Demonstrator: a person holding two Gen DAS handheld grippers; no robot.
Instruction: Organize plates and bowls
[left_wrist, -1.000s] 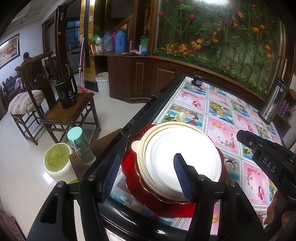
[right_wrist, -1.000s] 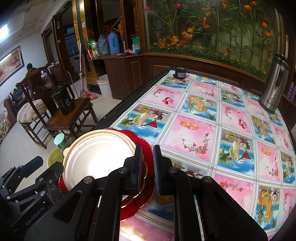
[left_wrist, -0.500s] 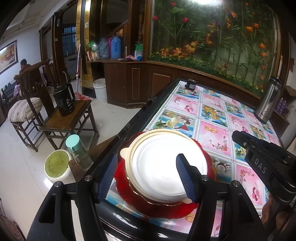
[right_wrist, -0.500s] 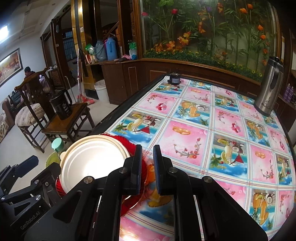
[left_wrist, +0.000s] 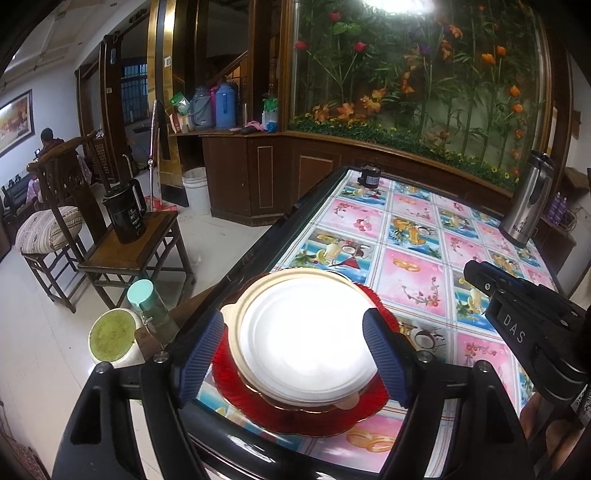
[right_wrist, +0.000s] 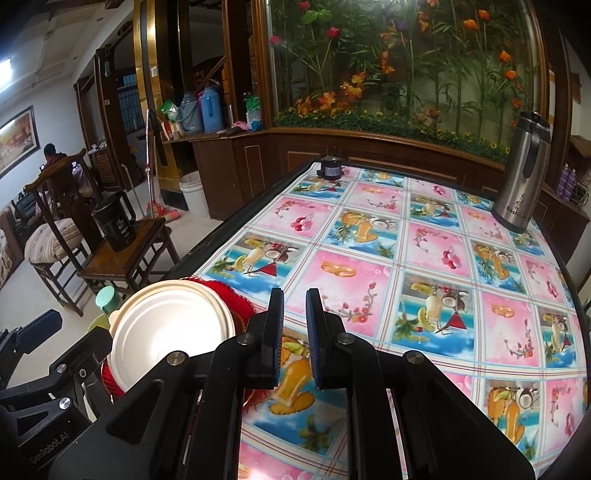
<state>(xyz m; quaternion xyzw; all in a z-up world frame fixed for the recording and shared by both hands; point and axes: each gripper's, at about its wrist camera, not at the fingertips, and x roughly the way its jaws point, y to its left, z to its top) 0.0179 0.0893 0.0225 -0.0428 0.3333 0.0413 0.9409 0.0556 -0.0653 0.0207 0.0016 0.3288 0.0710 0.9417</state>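
Observation:
A stack of plates sits at the near left corner of the table (left_wrist: 417, 236). A white plate (left_wrist: 303, 339) lies on top, a gold-rimmed dish (left_wrist: 236, 306) under it and a red plate (left_wrist: 295, 417) at the bottom. My left gripper (left_wrist: 291, 354) hovers over the stack. Its jaws are opening, and the blue pads (left_wrist: 199, 354) stand clear of the plates on either side. My right gripper (right_wrist: 295, 332) is shut with nothing in it, just right of the stack, where the white plate (right_wrist: 170, 328) and red plate (right_wrist: 221, 291) show.
A steel thermos jug (right_wrist: 524, 177) stands at the table's far right, a small black object (right_wrist: 330, 167) at the far edge. Left of the table are a wooden chair with a black kettle (left_wrist: 125, 214), a teal-capped bottle (left_wrist: 142, 295) and a green-topped tub (left_wrist: 112, 334).
Both grippers have drawn back and up from the stack, which now looks smaller and lower in view. The left jaws have spread wider. The right jaws stayed shut.

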